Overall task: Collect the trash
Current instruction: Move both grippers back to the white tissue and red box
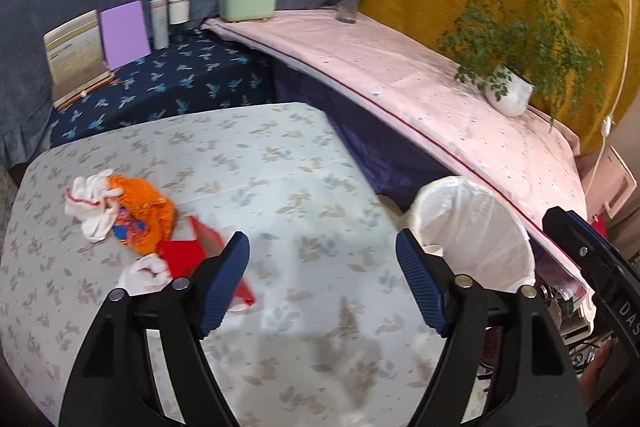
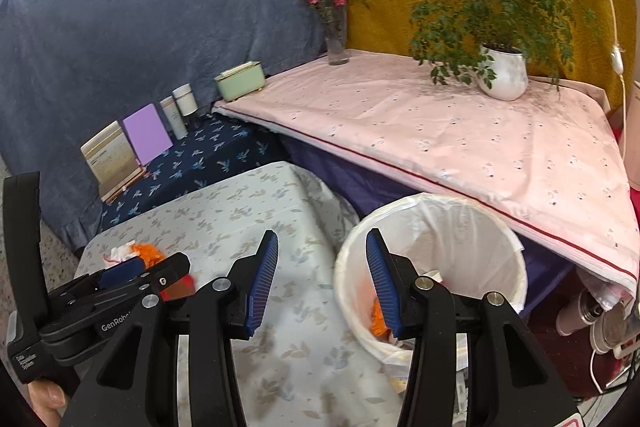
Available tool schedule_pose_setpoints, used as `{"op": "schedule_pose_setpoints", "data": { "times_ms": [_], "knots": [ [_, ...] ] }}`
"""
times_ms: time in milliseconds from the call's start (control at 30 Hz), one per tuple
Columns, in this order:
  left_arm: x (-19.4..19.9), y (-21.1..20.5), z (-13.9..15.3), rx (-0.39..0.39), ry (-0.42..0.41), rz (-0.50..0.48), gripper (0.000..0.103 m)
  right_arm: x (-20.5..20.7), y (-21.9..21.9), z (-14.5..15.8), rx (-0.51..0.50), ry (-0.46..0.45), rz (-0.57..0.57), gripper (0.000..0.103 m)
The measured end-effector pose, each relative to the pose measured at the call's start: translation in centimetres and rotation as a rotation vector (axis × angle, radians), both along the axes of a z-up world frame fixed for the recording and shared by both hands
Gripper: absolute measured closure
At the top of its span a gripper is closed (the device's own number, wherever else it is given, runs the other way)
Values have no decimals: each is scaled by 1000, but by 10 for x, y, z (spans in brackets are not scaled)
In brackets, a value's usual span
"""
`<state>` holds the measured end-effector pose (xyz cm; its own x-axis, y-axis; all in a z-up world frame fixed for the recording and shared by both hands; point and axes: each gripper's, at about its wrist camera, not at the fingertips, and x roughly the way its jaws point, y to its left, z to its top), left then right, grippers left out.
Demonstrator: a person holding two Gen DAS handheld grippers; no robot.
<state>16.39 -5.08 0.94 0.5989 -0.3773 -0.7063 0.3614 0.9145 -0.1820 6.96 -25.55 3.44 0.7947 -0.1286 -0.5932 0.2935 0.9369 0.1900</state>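
Observation:
Trash lies on the left of the floral-cloth table (image 1: 280, 187): an orange wrapper (image 1: 144, 211), crumpled white tissue (image 1: 94, 205), a red paper piece (image 1: 192, 251) and another white tissue (image 1: 146, 273). My left gripper (image 1: 322, 287) is open and empty above the table, to the right of the trash. A white lined bin (image 1: 476, 227) stands off the table's right edge. In the right wrist view my right gripper (image 2: 322, 283) is open and empty over the near rim of the bin (image 2: 436, 267), which holds orange trash (image 2: 376, 315). The left gripper (image 2: 120, 279) shows at the left.
A pink-covered shelf (image 2: 460, 131) holds a potted plant (image 2: 502, 71), a flower vase (image 2: 336, 39) and a green box (image 2: 240, 81). A dark floral surface (image 1: 180, 83) carries a calendar, a purple card and white bottles. Clutter sits beneath the shelf at right.

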Motion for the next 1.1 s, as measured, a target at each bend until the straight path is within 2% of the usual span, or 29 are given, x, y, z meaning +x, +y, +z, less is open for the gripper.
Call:
{"op": "schedule_pose_setpoints", "data": {
  "times_ms": [200, 300, 600, 767, 867, 1100],
  "knots": [
    [5, 44, -9, 7, 15, 88, 24, 13, 36, -5, -8, 13, 60, 53],
    [8, 66, -14, 9, 25, 133, 18, 19, 54, -9, -12, 24, 91, 52],
    [15, 119, -42, 13, 105, 236, 13, 37, 100, -31, -4, 75, 169, 52],
    [20, 143, -68, -6, 192, 287, 13, 49, 126, -50, -3, 118, 215, 52],
    [24, 156, -84, -45, 256, 322, 13, 57, 138, -61, 0, 143, 239, 52],
    [37, 166, -106, -99, 352, 364, 13, 76, 161, -88, 4, 195, 282, 52]
  ]
}}
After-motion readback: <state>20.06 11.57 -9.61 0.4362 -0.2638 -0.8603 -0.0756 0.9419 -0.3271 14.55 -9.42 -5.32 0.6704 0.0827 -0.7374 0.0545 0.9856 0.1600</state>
